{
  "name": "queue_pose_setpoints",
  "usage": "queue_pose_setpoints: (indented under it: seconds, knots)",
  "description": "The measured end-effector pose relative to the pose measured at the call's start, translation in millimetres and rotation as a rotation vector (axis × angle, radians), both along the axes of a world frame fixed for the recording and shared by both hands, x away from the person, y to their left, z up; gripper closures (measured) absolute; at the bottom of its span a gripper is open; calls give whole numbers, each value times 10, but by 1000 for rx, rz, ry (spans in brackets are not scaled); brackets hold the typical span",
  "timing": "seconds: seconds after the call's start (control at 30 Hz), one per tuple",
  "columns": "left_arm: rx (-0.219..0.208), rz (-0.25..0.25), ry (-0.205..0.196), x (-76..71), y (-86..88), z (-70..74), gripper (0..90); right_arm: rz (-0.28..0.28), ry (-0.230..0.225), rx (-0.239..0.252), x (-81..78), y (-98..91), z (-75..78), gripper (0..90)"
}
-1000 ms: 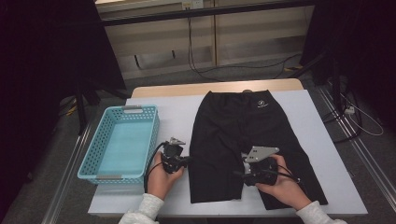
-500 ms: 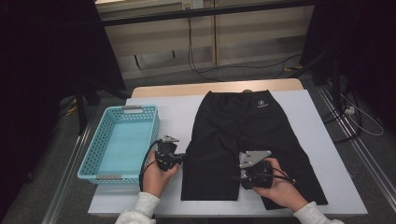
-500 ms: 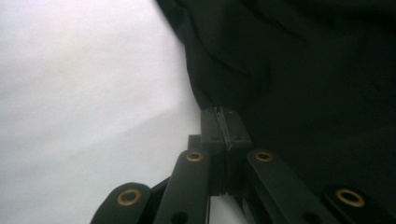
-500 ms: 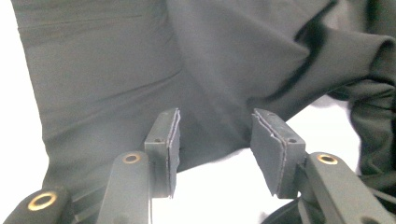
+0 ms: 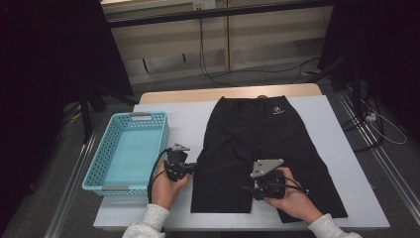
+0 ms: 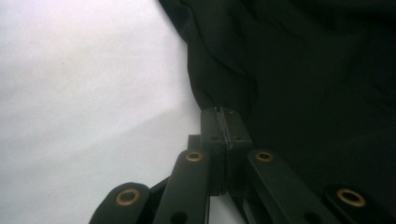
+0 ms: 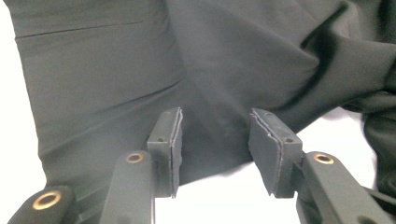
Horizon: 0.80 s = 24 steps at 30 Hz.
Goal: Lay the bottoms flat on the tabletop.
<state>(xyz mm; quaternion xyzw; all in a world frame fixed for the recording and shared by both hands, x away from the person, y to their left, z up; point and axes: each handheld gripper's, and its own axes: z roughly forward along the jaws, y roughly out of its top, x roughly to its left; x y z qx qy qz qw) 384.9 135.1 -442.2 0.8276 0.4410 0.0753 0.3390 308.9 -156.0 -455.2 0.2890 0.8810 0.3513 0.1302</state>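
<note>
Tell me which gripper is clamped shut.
The left gripper, at the black shorts' outer edge near the basket. The right gripper has a visible gap between its pads.

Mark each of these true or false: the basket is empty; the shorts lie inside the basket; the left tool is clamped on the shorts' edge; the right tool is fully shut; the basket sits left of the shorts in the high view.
1. The blue basket is empty. True.
2. The black shorts lie inside the basket. False: they lie spread on the white table.
3. The left tool is clamped on the shorts' edge. True.
4. The right tool is fully shut. False: its jaws stand apart over the fabric, having just been closing.
5. The basket sits left of the shorts in the high view. True.
</note>
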Motion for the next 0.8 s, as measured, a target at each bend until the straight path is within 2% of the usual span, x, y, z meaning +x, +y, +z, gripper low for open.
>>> queue_pose_setpoints:
  seconds: [0.07,0.23,0.33,0.53,0.6,0.67,0.8]
  knots:
    - [6,0,0,1,-1,-4,894,10,1,-1,5,7,5,600]
    - [-1,4,3,-2,0,-2,892,24,27,12,-8,4,7,824]
    - [3,-1,4,-3,-6,1,891,35,31,6,-13,-13,14,898]
    - [-7,-8,14,-6,-12,6,891,45,44,-3,-14,-41,39,900]
    - [-22,-4,12,-13,-6,21,891,52,52,2,-25,-66,52,900]
    - [-28,-6,26,-24,-14,28,891,53,53,9,-38,-79,64,900]
    - [-27,-14,15,-36,-32,45,890,74,41,-2,-69,-75,107,900]
